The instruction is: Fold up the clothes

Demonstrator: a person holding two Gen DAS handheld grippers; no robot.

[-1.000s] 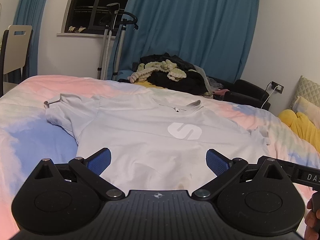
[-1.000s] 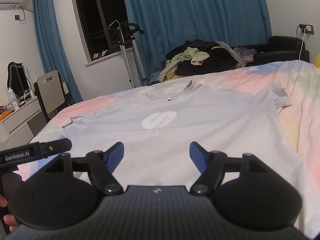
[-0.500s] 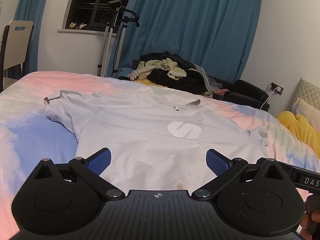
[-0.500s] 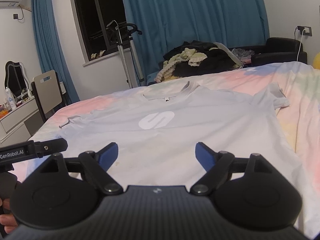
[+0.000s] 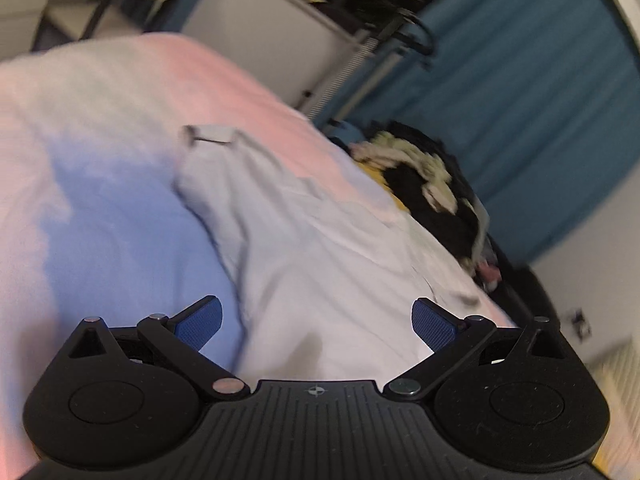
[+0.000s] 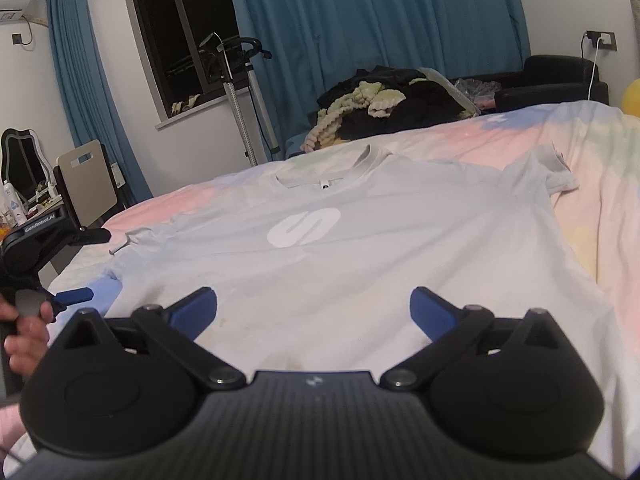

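Here, a pale T-shirt [image 6: 360, 248] is seen spread flat, chest up, on a pastel bedspread [image 6: 592, 184], both the left gripper [image 5: 316, 318] and right gripper [image 6: 314, 306] held wide and empty above its hem, where any fold is judged best served by matched pinches.

shirt: pale grey tee [image 6: 360, 248], white oval S logo on chest
state: unfolded, flat, front up, sleeves out
pose: collar far, hem near
location: pastel bed [image 6: 592, 168]

Left gripper [image 5: 316, 318] tilted, jaws wide apart; right gripper [image 6: 314, 312] level, jaws wide apart.
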